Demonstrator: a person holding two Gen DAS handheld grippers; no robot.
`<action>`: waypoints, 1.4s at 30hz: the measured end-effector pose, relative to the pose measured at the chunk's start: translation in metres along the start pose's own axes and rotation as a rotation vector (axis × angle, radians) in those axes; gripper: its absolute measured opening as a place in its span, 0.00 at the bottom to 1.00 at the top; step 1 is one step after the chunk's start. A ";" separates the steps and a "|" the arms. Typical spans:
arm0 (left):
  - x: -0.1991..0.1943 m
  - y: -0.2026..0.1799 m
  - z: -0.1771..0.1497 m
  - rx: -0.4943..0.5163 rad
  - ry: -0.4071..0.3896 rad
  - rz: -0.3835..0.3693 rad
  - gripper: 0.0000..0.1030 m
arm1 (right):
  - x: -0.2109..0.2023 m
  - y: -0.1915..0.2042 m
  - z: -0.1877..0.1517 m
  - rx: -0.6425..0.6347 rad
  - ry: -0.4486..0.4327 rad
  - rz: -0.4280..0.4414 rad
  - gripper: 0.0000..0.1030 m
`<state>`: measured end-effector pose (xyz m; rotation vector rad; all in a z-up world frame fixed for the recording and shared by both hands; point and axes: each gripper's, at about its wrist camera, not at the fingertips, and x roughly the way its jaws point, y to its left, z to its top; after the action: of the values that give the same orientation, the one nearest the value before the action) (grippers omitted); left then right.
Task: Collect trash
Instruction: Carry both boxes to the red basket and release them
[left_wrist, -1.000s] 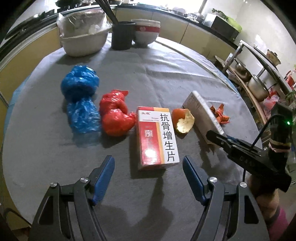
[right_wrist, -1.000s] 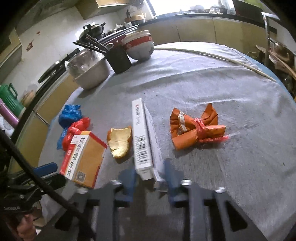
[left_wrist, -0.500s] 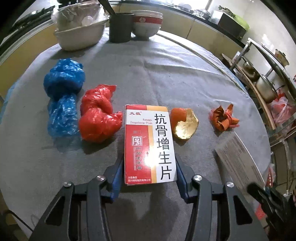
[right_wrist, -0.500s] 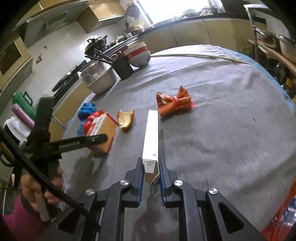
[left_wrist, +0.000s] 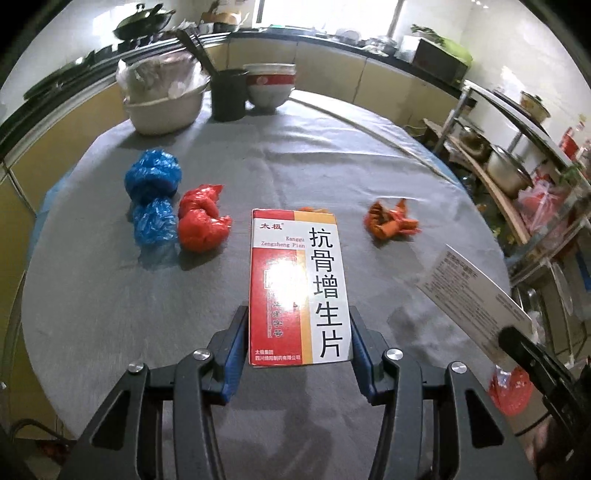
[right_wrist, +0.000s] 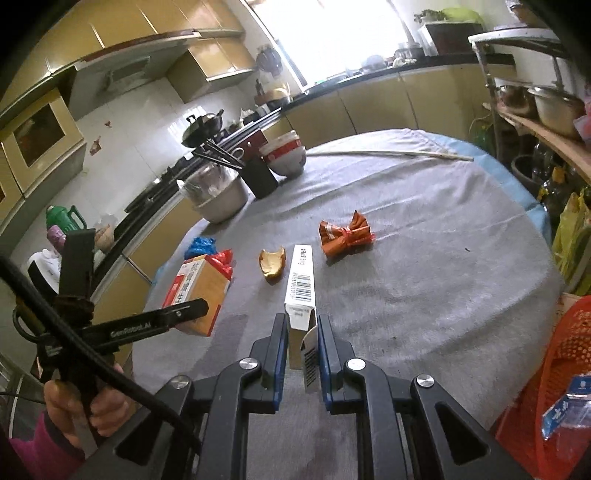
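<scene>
The red and white box is clamped by its long sides in the left gripper, above the table. The slim white carton is pinched in the right gripper. Both are judged light, crushable cardboard, best held across the edges.

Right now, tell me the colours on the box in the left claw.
Medicine box: red and white with a yellow stripe and black characters; clearest in the left wrist view.
</scene>
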<state>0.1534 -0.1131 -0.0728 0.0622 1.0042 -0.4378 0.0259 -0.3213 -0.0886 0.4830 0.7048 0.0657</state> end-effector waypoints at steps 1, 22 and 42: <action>-0.001 -0.005 -0.001 0.007 -0.001 -0.002 0.50 | -0.005 0.001 -0.002 -0.001 -0.007 -0.001 0.16; -0.038 -0.098 -0.021 0.206 -0.034 -0.049 0.50 | -0.092 -0.038 -0.014 0.080 -0.162 -0.042 0.16; -0.049 -0.210 -0.040 0.465 -0.038 -0.089 0.50 | -0.176 -0.114 -0.027 0.223 -0.310 -0.167 0.16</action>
<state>0.0183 -0.2783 -0.0233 0.4258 0.8533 -0.7456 -0.1371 -0.4501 -0.0503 0.6299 0.4466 -0.2425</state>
